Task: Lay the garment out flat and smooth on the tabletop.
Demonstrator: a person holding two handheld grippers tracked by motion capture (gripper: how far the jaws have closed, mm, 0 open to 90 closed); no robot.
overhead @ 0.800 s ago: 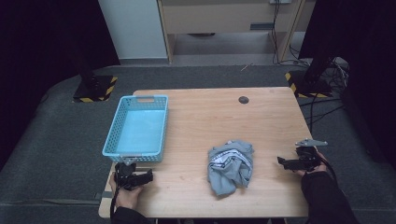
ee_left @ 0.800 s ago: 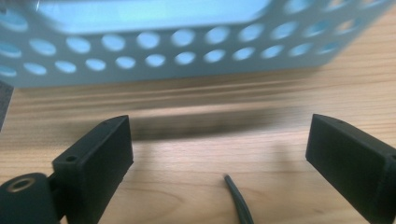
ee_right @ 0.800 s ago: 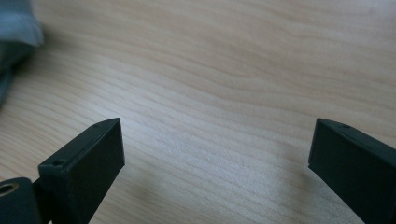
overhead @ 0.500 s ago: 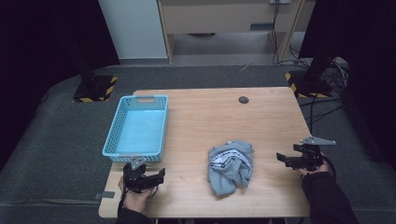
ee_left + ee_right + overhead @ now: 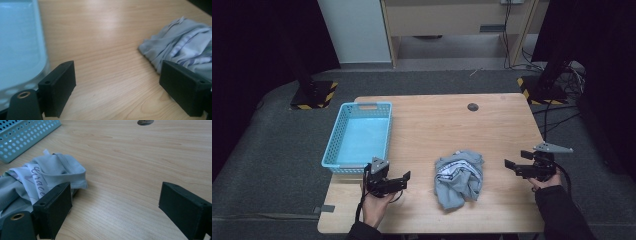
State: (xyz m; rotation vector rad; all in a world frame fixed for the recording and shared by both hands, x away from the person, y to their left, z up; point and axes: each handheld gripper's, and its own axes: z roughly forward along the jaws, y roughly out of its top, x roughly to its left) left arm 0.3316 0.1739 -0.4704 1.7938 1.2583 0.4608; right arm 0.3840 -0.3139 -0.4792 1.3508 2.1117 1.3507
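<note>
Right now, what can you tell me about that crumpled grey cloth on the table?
The crumpled grey cloth is a soft garment, bunched into a loose heap with folds. A white band with dark lettering runs across it. It lies on the light wooden table, toward the near edge, right of the pale blue plastic basket. Nothing grips it.

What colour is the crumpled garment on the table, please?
Pale grey garment with a white lettered band, best in the right gripper view.
</note>
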